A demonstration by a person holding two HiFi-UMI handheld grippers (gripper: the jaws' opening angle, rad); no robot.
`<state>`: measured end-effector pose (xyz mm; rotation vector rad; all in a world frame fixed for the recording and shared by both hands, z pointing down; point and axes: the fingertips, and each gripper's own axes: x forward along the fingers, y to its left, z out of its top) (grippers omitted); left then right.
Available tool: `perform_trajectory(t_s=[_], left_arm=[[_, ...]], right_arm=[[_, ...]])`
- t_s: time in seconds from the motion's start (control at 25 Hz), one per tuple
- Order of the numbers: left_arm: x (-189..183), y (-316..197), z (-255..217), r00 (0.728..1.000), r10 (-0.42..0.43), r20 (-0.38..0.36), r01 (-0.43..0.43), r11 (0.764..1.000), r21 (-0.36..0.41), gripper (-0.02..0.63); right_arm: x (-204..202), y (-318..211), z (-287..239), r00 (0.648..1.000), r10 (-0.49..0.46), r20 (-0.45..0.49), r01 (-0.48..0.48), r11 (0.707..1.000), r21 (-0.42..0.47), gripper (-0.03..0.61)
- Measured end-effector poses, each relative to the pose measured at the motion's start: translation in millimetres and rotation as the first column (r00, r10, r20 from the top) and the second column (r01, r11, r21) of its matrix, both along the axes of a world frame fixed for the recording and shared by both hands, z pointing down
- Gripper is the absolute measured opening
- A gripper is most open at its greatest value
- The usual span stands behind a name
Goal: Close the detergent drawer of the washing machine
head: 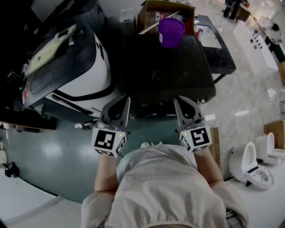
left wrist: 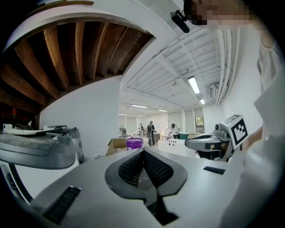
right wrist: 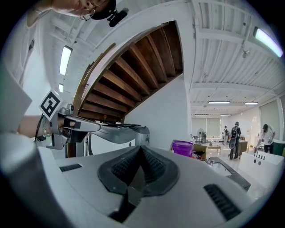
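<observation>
Items: left claw [head: 126, 102] and right claw [head: 177, 101], both closed tight with nothing held, at lower centre, near the washing machine [head: 169, 67], a dark-topped box at centre. The detergent drawer is hidden beneath the top edge, so progress cannot be judged. A purple cup [head: 171, 31] is set on top. No writing is legible.

Centre: washing machine [head: 169, 71]. bucket [head: 171, 31] at its far edge, cardboard box [head: 153, 13] behind bucket. domed appliance [head: 67, 67] left of washing machine. toilets [head: 247, 168] on floor, far right, well apart.
</observation>
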<state>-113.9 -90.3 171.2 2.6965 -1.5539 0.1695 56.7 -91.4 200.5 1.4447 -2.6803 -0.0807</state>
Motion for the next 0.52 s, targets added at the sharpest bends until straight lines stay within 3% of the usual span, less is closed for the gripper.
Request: perform_trajectory(t_s=[0.16, 0.52], left_arm=[[3.2, -0.9, -0.1, 1.0, 0.003, 0.011, -0.003, 1.0, 0.002, 0.017], [2.5, -8.3, -0.2, 0.999, 0.001, -0.04, -0.001, 1.0, -0.004, 0.017]], right_arm=[[3.8, -0.6, -4.0, 1.0, 0.023, 0.006, -0.023, 1.0, 0.0, 0.002], [-2.7, -4.6, 1.5, 1.0, 0.01, -0.015, -0.01, 1.0, -0.007, 0.002]])
